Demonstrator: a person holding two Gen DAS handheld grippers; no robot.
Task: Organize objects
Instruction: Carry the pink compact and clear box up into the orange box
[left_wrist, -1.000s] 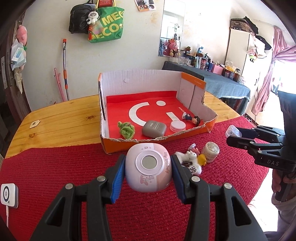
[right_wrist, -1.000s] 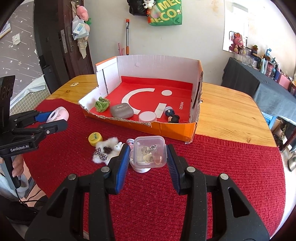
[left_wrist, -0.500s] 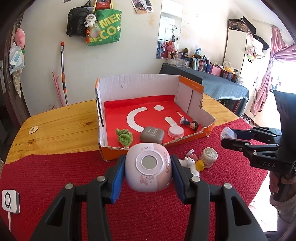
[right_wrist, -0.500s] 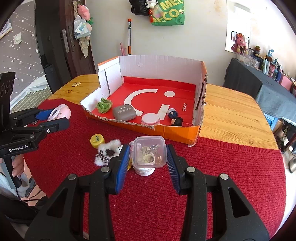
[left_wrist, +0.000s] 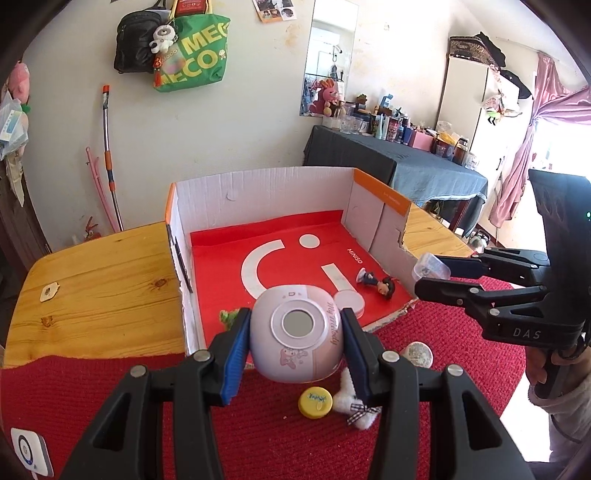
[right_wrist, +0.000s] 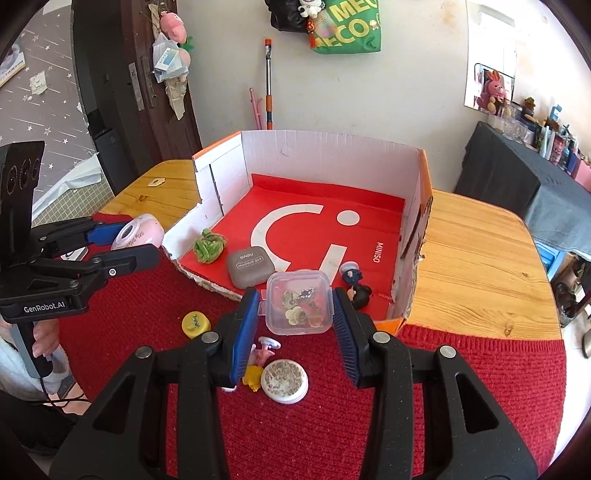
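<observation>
Landmark: cardboard box (right_wrist: 332, 162), open-topped, red floor, on wooden table (right_wrist: 476, 243).

Left gripper (left_wrist: 295, 332) clenched on pink round device (left_wrist: 297, 338), held above red mat (left_wrist: 280, 439), at box's torn front-left edge.

Inside box, left to right: green scrunchie (right_wrist: 209, 250), grey eyeshadow case (right_wrist: 250, 266), small dark figurine (right_wrist: 355, 284).

Before box front on mat: yellow cap (right_wrist: 195, 324), pink figure (right_wrist: 264, 350), white round jar (right_wrist: 284, 381).

Right gripper (right_wrist: 293, 321) grasping clear plastic case (right_wrist: 298, 302) of trinkets, at box front edge, above jar.

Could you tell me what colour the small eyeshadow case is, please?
The eyeshadow case is grey, clearest from the right wrist.
</observation>
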